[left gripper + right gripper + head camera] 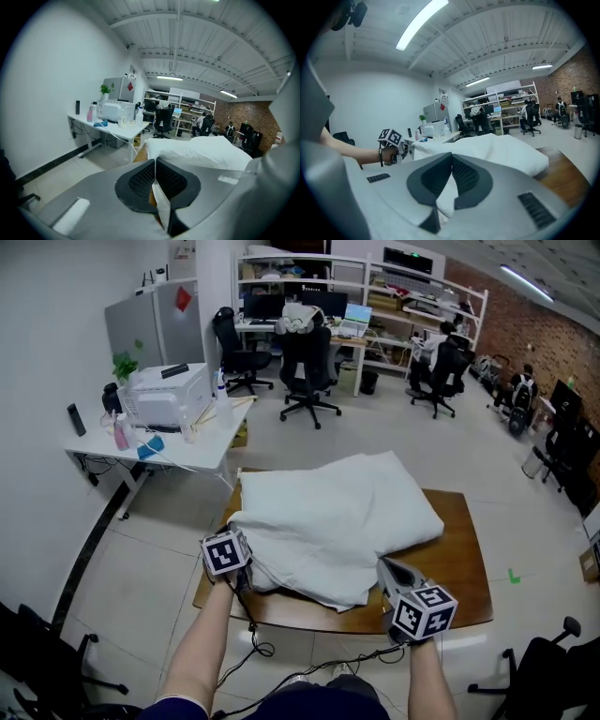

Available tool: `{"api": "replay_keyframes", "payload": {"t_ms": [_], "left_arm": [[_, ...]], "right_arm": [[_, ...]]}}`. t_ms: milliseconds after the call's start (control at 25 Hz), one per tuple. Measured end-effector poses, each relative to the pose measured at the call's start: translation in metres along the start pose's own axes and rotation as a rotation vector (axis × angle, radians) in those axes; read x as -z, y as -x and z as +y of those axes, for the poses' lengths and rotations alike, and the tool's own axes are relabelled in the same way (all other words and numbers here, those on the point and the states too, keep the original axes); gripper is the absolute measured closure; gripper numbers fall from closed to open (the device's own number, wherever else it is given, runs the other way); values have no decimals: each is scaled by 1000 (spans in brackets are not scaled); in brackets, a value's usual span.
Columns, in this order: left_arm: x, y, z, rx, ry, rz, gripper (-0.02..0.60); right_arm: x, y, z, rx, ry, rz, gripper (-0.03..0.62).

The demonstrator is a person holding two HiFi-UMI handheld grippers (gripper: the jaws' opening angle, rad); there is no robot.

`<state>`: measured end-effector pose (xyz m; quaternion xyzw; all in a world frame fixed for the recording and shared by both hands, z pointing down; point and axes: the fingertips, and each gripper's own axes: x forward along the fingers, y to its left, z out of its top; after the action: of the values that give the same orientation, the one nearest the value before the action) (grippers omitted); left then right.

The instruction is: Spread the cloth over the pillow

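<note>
A white cloth [314,554] lies bunched over a puffy white pillow [380,493] on a brown wooden table [459,559]. The two are hard to tell apart. At the cloth's near left corner my left gripper [244,570] is shut on its edge. In the left gripper view a strip of white fabric [161,206] is pinched between the closed pads [140,180]. My right gripper [387,570] is shut on the near right edge. In the right gripper view cloth [444,199] hangs from between its closed pads [429,180], and the left gripper [405,149] shows across the cloth.
A white desk [202,451] with a printer [169,395] and bottles stands just beyond the table's left corner. Black office chairs [309,371] and shelving stand further back. Chair bases sit at the lower left [56,662] and lower right [544,662]. Cables [258,643] hang beside me.
</note>
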<state>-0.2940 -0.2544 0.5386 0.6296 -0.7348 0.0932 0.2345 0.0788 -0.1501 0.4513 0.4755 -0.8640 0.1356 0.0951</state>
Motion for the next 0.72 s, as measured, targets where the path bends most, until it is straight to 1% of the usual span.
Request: {"api": "replay_keyframes", "payload": {"t_ms": [200,320,440,480,600,720], "left_arm": [[-29,-19,13,-31,-27,-14,566],[-41,-31,27,-74,-6,-3,566],[-68,-31,27,-70,4,-46,566],[-72,-32,25,-66,4,-50,566],[-66,-37,23,-68,5,-32,566],[-63,-37,17,-53,6,-35,566]], "right_arm": [[6,1,-7,18,-3,16,589],[7,2,-12,29,-4,21,589],[6,2,-16,42,-9,21,589],[6,1,-17,46,-11,22,589],[6,-4,-22,52,-11,25,589],[3,-6,-29,60,-10,28,589]]}}
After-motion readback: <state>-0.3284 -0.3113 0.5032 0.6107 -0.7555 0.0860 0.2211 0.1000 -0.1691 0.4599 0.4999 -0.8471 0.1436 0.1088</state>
